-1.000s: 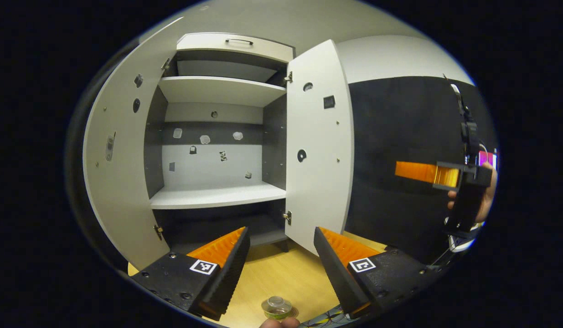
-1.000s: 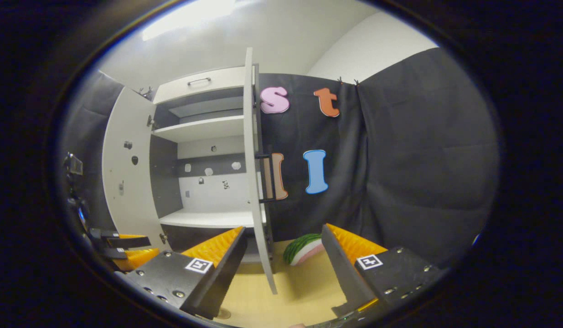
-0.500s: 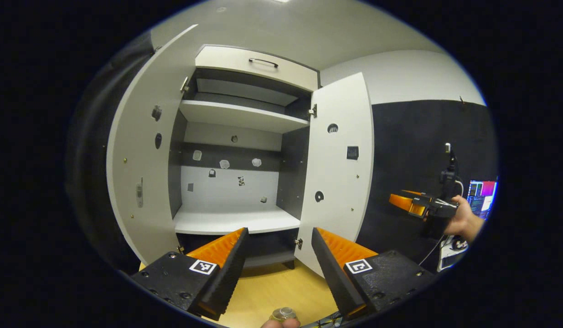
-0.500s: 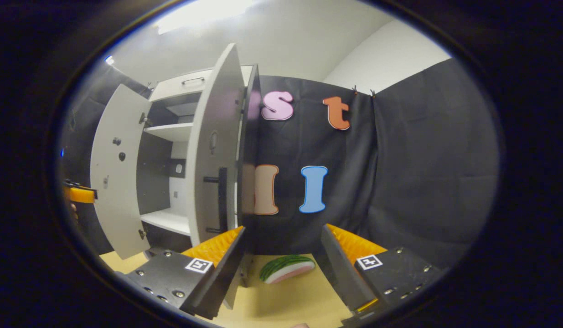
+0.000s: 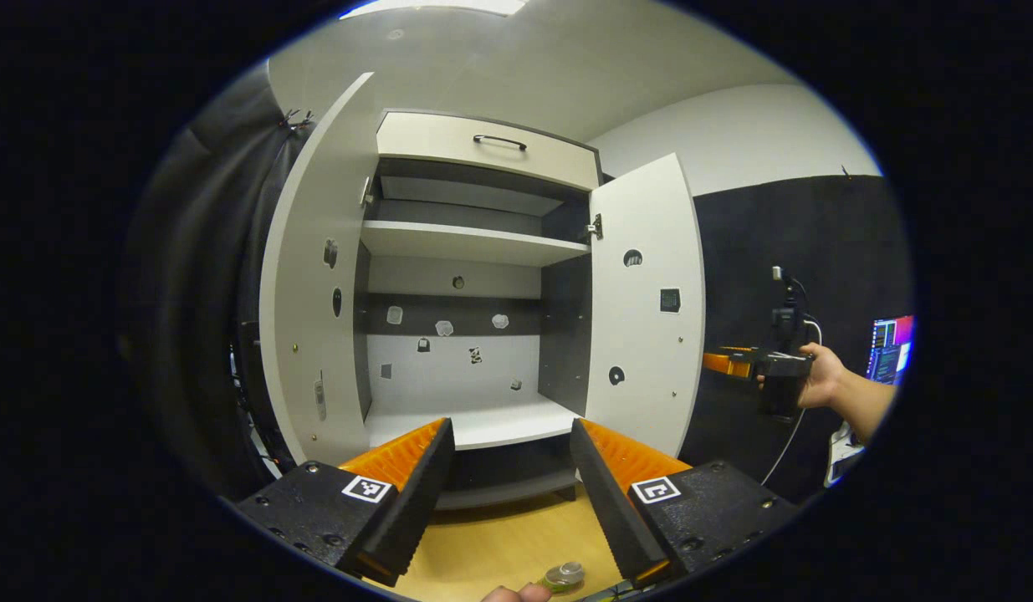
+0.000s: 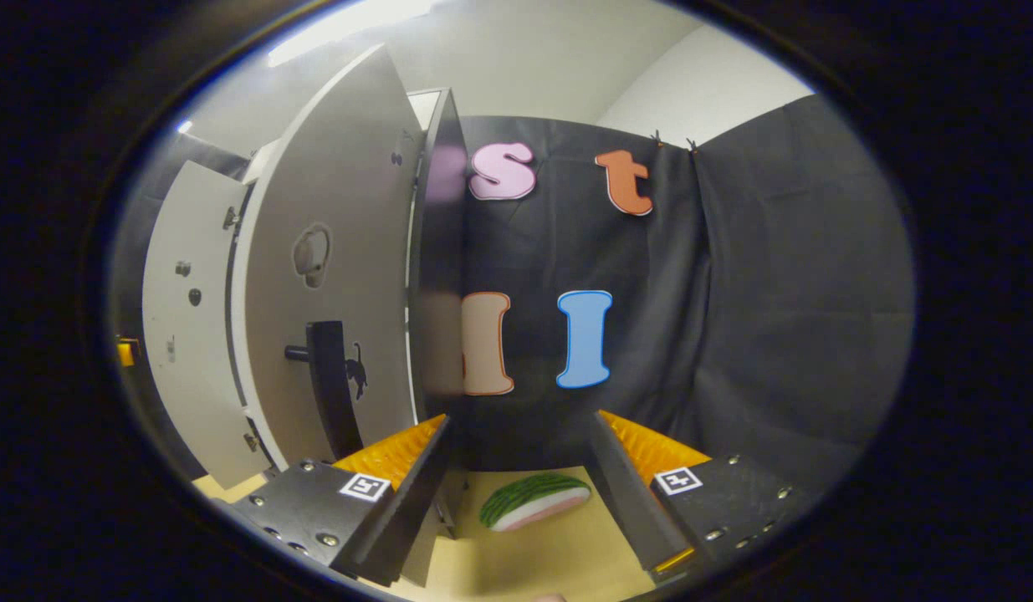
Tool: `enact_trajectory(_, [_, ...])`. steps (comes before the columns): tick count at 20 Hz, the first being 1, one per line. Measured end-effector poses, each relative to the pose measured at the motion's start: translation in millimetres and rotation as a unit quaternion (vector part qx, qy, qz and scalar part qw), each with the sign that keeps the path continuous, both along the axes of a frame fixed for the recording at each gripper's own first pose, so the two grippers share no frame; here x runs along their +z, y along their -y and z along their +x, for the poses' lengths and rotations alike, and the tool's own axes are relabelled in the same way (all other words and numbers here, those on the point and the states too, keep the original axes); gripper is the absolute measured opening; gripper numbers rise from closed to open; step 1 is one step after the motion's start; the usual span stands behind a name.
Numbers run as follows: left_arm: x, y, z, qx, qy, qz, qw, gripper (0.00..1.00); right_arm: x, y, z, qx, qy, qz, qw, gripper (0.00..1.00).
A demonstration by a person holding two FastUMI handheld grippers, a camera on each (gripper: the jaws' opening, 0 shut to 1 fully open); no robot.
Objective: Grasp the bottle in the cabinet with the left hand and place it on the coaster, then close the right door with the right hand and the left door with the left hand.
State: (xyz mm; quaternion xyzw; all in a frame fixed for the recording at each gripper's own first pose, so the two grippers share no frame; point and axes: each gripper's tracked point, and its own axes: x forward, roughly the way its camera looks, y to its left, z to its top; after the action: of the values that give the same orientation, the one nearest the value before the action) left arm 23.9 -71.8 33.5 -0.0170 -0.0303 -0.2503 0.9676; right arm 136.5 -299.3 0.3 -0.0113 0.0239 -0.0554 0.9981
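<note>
Right gripper view showed the spread, empty right gripper [image 6: 520, 468] had drawn nearer the right door [image 6: 332, 276], which still stood open and awaited closing.

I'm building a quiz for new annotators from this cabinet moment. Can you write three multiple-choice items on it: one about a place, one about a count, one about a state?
1. Where does the watermelon slice lie?
A. on a cabinet shelf
B. on the wooden surface, between the right gripper's fingers in its own view
C. in the drawer

2. How many cabinet doors stand open?
A. none
B. one
C. two

3. How is the left gripper?
A. open, holding nothing
B. shut on the bottle
C. shut on a door handle

Answers: 1 B, it rests on the wood below the cloth wall. 2 C, the left door and right door both swing outward. 3 A, its fingers stand apart with nothing between.
</note>
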Motion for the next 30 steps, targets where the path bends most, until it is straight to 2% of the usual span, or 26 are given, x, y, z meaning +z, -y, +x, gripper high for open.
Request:
enact_trajectory(1, [-4.6,-8.1,-0.9,0.007,-0.001,0.004,1.0,0.89,-3.3,-11.0,2.5,0.009,-0.005,-0.001,1.0,0.99])
enact_trajectory(2, [-10.4,-15.7,-2.3,0.015,-0.005,0.009,1.0,0.84,-6.3,-25.5,5.0,0.026,-0.012,-0.007,1.0,0.99])
enact_trajectory(3, [-16.2,-22.8,-4.6,0.022,-0.01,0.012,1.0,0.89,-6.3,-39.5,4.0,0.036,-0.018,-0.018,0.999,0.99])
enact_trajectory(4, [-18.8,-26.5,-7.8,0.026,-0.011,0.01,1.0,0.89,-3.7,-41.6,12.5,0.035,-0.01,-0.034,0.999,1.0])
enact_trajectory(5, [-20.4,-31.0,-9.7,0.031,-0.014,0.005,0.999,0.89,-2.2,-44.6,8.2,0.032,-0.012,-0.046,0.998,0.87])
enact_trajectory(7, [-20.6,-36.9,-12.8,0.038,-0.019,-0.007,0.999,0.89,-1.2,-53.5,3.7,0.031,-0.017,-0.049,0.998,0.88])
enact_trajectory(8, [-20.0,-39.0,-11.9,0.042,-0.02,-0.014,0.999,0.89,-3.5,-58.7,3.0,0.035,-0.022,-0.044,0.998,0.85])
enact_trajectory(11, [-15.1,-40.2,-8.5,0.04,-0.02,-0.028,0.999,0.89,-8.5,-86.1,2.9,0.058,-0.032,-0.028,0.997,0.88])
enact_trajectory(15, [-11.7,-53.5,-6.1,0.049,-0.013,-0.016,0.999,0.89,-12.5,-112.7,6.8,0.067,-0.028,-0.009,0.997,0.88])
enact_trajectory(17, [-11.7,-59.3,-6.9,0.055,-0.012,-0.012,0.998,0.89,-9.9,-117.8,7.8,0.058,-0.019,-0.017,0.998,0.88])
enact_trajectory(18, [-10.8,-63.0,-8.6,0.057,-0.012,-0.012,0.998,0.89,-9.9,-117.1,9.4,0.049,-0.016,-0.019,0.998,0.85])
enact_trajectory(19, [-10.2,-66.8,-9.1,0.06,-0.012,-0.013,0.998,0.89,-9.7,-116.8,11.4,0.043,-0.015,-0.018,0.999,0.88])
enact_trajectory(22, [-12.6,-79.7,-10.8,0.069,-0.014,-0.019,0.997,0.89,-10.3,-120.3,13.8,0.03,-0.015,-0.005,0.999,0.88])
enact_trajectory(24, [-16.9,-88.7,-10.2,0.076,-0.021,-0.022,0.997,0.89,-9.6,-128.2,16.1,0.033,-0.014,-0.006,0.999,0.88])
enact_trajectory(25, [-20.0,-93.7,-10.0,0.08,-0.025,-0.024,0.996,0.89,-10.4,-133.0,17.4,0.036,-0.013,-0.007,0.999,0.85])
enact_trajectory(30, [-21.3,-124.5,-6.3,0.105,-0.028,-0.028,0.994,0.89,-15.3,-162.8,29.4,0.052,-0.011,0.011,0.999,0.91])
